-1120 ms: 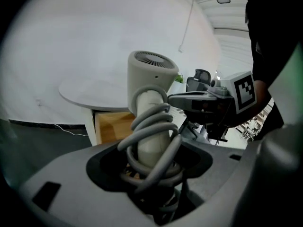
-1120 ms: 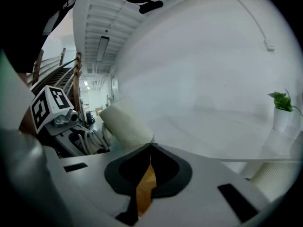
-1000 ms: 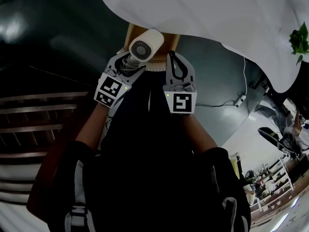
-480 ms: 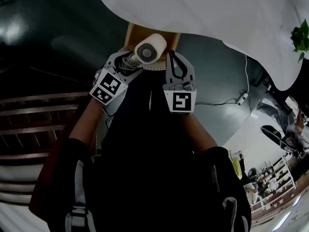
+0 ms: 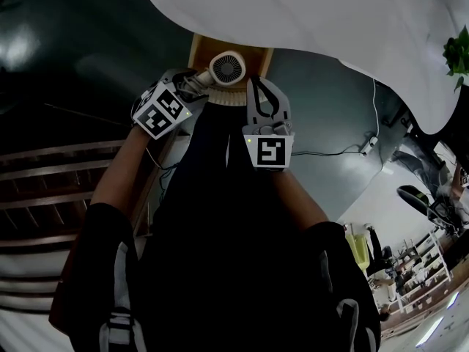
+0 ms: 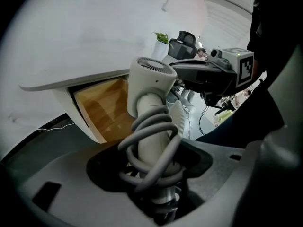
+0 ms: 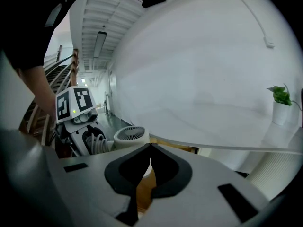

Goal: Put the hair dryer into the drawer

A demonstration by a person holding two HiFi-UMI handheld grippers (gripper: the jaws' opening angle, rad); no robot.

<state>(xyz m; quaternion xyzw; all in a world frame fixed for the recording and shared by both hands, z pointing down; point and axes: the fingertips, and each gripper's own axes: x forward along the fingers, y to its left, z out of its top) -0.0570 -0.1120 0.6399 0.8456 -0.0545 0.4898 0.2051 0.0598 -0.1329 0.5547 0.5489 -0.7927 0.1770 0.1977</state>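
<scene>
Hair dryer [image 5: 227, 68] held at the mouth of the open drawer [image 5: 199, 48], upper centre of the head view.

The left gripper [image 5: 189, 86] has its jaws clamped on the dryer's handle, over the coiled grey cord [image 6: 150, 141]. This grip bundles the cord and points the dryer's head toward the wooden drawer. The right gripper [image 5: 264, 103] hangs just to the right of the dryer, jaws pressed together on nothing, apparently held back from the opening. Room looks tight: the white worktop [image 5: 330, 20] overhangs the drawer from above and the drawer's side walls close in. The dryer likely has to go in low, under that edge.
</scene>
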